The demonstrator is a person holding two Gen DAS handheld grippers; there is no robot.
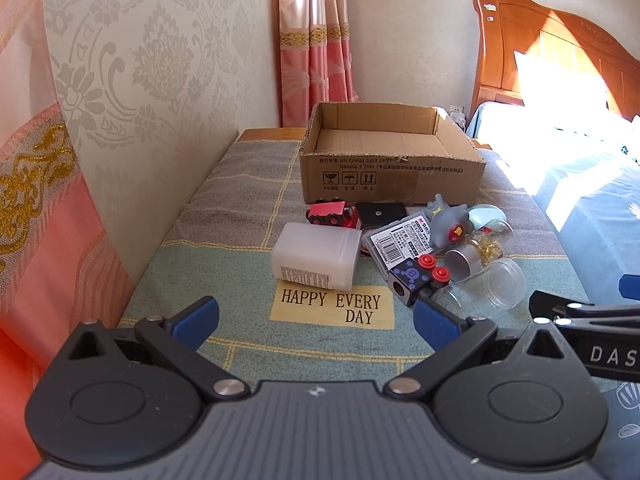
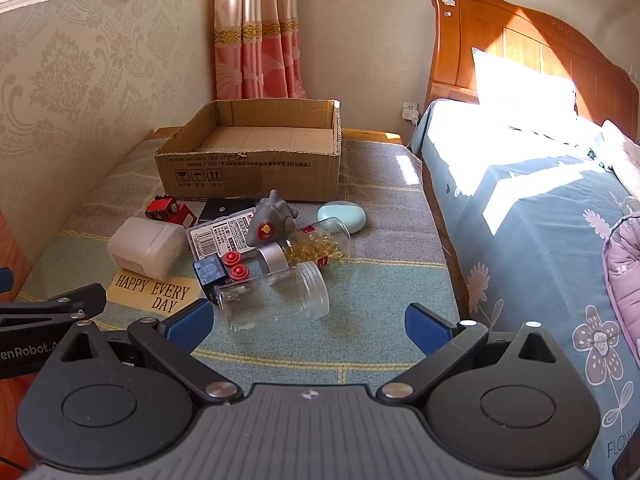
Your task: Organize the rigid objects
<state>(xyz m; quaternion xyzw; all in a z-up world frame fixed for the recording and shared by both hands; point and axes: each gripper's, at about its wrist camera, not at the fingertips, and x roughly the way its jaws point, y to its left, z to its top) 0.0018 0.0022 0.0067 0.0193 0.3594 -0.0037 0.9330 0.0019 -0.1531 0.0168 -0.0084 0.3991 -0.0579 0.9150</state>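
L gripper (image 1: 316, 318) & R gripper (image 2: 308, 322) both agape, empty | clear jar (image 2: 276, 300) frame centre: likely light, slick, rolls; pinch mid-body | box (image 2: 256, 168) above, empty

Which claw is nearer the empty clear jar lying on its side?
Right. The right claw is open just short of the clear jar; the left claw, also open, faces the white bottle instead.

Home bedroom. Wooden bed headboard (image 2: 532, 48) w/ sunlit pillow (image 2: 520, 80) & blue floral bedding (image 2: 532, 240). Pink-gold curtains (image 2: 256, 28) by a window, damask wallpaper (image 2: 68, 76), wall outlet (image 2: 410, 113). Beside the bed, a table under a checked cloth (image 2: 380, 240) reading "HAPPY EVERY DAY".
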